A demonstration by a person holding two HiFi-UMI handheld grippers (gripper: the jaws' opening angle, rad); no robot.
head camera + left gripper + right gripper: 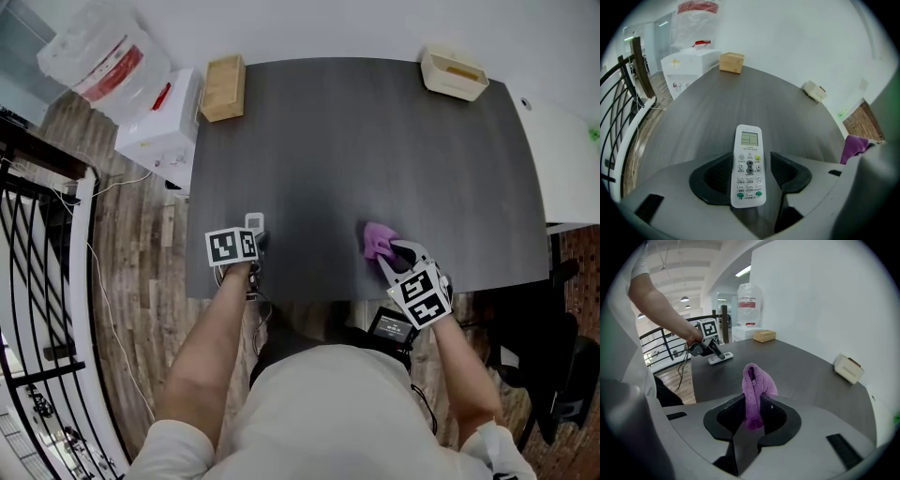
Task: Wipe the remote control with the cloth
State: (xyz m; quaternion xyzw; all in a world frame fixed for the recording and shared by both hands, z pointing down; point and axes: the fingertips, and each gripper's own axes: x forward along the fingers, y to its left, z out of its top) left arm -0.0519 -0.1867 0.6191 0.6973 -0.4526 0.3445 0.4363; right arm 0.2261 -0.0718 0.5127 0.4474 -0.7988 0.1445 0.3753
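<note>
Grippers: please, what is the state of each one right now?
Left gripper: open, remote control between its jaws, not gripped.
Right gripper: shut on the purple cloth.

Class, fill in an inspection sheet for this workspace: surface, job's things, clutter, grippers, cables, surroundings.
Surface: dark grey table, bare in the middle.
Job's things: white remote control flat near the front edge; purple cloth bunched.
Clutter: wooden box and cream box at the far corners.
Grippers: left gripper open, astride the remote; right gripper shut on the cloth.
Cables: thin white cable on the floor.
Surroundings: white water dispenser, black railing.
</note>
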